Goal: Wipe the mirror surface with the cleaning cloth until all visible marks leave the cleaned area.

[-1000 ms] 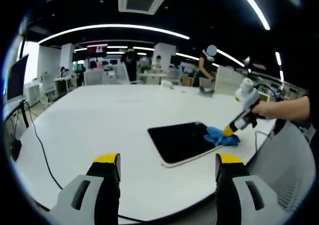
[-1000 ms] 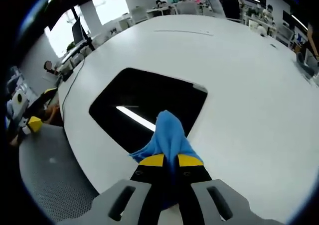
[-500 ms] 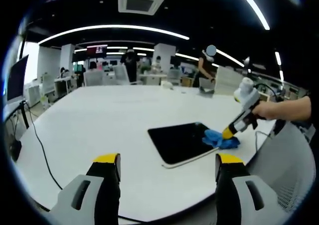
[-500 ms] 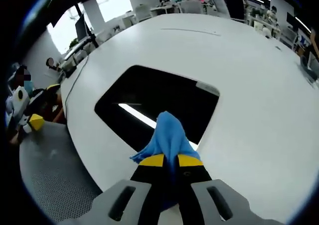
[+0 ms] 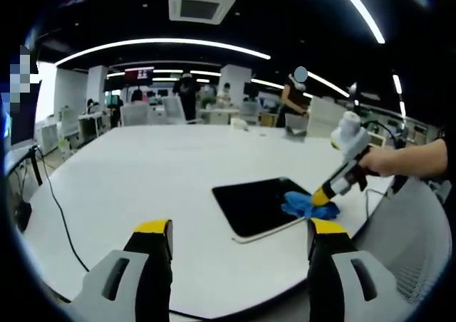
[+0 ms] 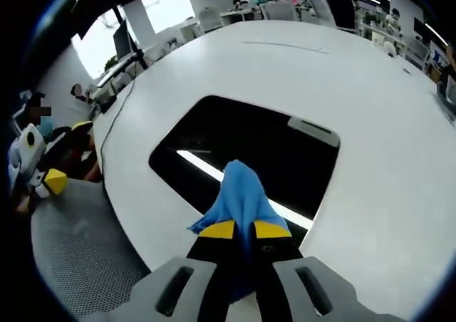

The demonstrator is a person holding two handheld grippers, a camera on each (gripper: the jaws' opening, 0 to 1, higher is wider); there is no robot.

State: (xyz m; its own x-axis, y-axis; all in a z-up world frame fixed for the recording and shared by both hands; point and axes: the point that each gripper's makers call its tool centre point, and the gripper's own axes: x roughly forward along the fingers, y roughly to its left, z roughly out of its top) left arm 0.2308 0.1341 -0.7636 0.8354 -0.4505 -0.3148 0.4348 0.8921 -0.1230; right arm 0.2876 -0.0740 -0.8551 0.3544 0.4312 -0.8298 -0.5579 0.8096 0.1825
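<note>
My right gripper [image 6: 244, 229] is clamped tight on the blue cleaning cloth [image 6: 239, 194], the yellow-tipped jaws pressed together with the fabric bunched between them. In the right gripper view the cloth fans out ahead of the jaws and rests on the near edge of the mirror [image 6: 249, 147], a dark rounded rectangle lying flat on the big white table [image 6: 370, 122]. A bright strip of ceiling light reflects across the glass just beyond the cloth.

From the left gripper view I see the same mirror [image 5: 258, 204] well ahead and to the right on the table [image 5: 142, 179], with the cloth [image 5: 306, 205] sitting on its right end. My right gripper [image 5: 324, 194] comes in from the right, tilted down onto the cloth, with my hand [image 5: 381, 162] around its handle.

My left gripper [image 5: 241, 240] hovers over the near table edge, its jaws wide apart and holding nothing, well apart from the mirror. A thin black cable [image 5: 60, 219] trails across the left side of the table. A grey mesh chair [image 6: 78, 265] stands beside the near table edge in the right gripper view. People stand among desks in the far office.
</note>
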